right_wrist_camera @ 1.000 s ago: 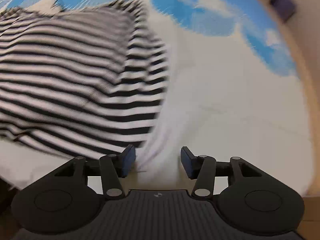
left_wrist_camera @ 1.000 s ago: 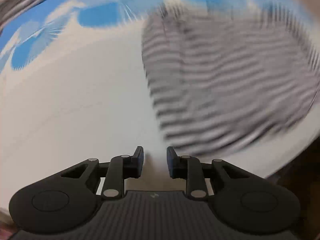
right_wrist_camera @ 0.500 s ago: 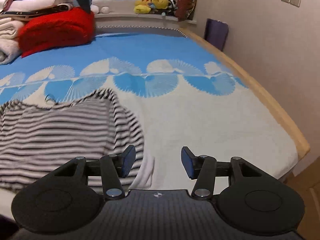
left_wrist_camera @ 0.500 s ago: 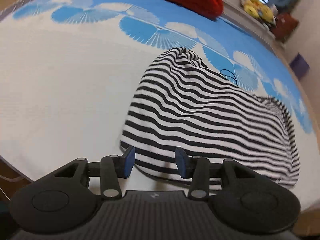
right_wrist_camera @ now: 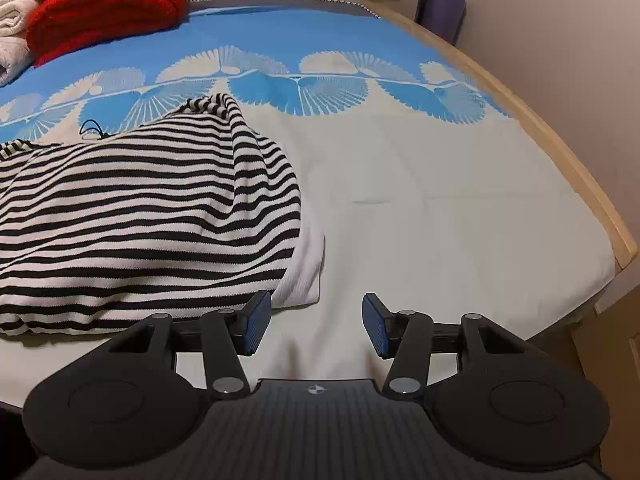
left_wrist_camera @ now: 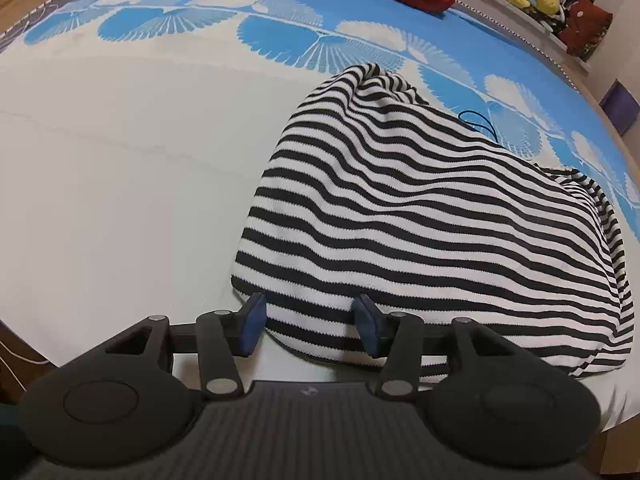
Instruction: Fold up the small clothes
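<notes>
Nearest the left wrist camera, the left gripper (left_wrist_camera: 310,328) is hanging over the near corner of the striped garment (left_wrist_camera: 420,216), its ribbed black body and blue rubber pads spread apart; its jaws have just been opening, and the knit hem is showing in the gap between the pads without being pinched, so the claw is released. In the right wrist view the right gripper (right_wrist_camera: 316,326) is likewise standing released, its blue pads wide over bare sheet with nothing between them, just beside the garment's lower right corner. There a plain white ribbed panel (right_wrist_camera: 304,268) is poking out from under the black-and-white stripes. The garment is lying in a soft, humped, rumpled heap on the pale part of the bedspread (right_wrist_camera: 440,208), near the front edge of the bed, its fine knit bending the stripes into waves. A thin dark cord loop (left_wrist_camera: 478,120) is curling at its far edge. Beyond it, the bedspread is turning blue with white fan-shaped prints, and a plush red blanket (right_wrist_camera: 104,12) is sitting folded at the back beside cream towels (right_wrist_camera: 12,36), with a light wooden bed frame (right_wrist_camera: 560,152) curving along the right side.
</notes>
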